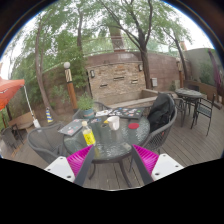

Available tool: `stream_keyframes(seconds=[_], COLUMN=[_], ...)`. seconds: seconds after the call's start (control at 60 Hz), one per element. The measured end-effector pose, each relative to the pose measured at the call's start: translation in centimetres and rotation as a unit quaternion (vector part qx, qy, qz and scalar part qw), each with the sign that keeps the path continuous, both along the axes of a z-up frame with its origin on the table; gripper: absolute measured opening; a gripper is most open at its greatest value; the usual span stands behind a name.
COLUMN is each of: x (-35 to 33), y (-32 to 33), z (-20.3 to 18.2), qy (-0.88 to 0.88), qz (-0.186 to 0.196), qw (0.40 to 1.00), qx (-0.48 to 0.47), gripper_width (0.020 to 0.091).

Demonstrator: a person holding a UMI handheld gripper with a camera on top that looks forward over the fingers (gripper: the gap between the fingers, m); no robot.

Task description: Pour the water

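A round glass patio table [112, 140] stands ahead of my gripper [112, 160] on a wooden deck. On its near left part stands a yellow bottle [89, 136]. A small white cup [114, 123] sits near the table's middle, with a red object [133, 126] to its right. My gripper's pink pads [82, 160] are wide apart, open and holding nothing; the table's near edge lies between and just beyond them.
Metal chairs [45, 143] ring the table, one dark chair [163, 115] on the right. A second table set [190, 98] stands far right. A stone outdoor fireplace [117, 75], a fence and trees lie behind. A red umbrella [8, 92] is at the left.
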State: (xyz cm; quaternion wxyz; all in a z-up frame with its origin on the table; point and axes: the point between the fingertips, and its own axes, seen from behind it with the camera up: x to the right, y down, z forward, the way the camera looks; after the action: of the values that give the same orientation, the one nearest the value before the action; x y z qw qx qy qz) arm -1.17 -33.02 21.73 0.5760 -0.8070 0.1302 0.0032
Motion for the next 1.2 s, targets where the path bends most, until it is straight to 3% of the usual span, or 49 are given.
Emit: stream_keyframes(seconds=[0.117,0.25,0.483,0.867,1.017,1.067,1.117,1.2], x=[1.1,-3.6,-9.3,-11.8,-10.7,-10.4,-10.6,-10.6], y=[0.0,1.4,7.0,30.7,37.2,39.0,39.9,40.8], z=[-0.1,-0.5,-2.8,-13.6,-13.4,-13.1,-13.5,-13.4], qy=[-0.007,-0.016,-0.001,-0.066,-0.099,-0.099,-0.099,-0.098], qz=[-0.025,-0.051,-0.025,0.003,0.007,0.013,0.018,0.031], qw=[1.0,0.999,1.0,0.997,0.993,0.992,0.992,0.991], qx=[-0.004,-0.007,0.002,0.04,0.064,0.075,0.073,0.082], gripper_width=[0.0831,0.0832,0.0833,0.0837,0.0829,0.0772,0.0546,0.0539])
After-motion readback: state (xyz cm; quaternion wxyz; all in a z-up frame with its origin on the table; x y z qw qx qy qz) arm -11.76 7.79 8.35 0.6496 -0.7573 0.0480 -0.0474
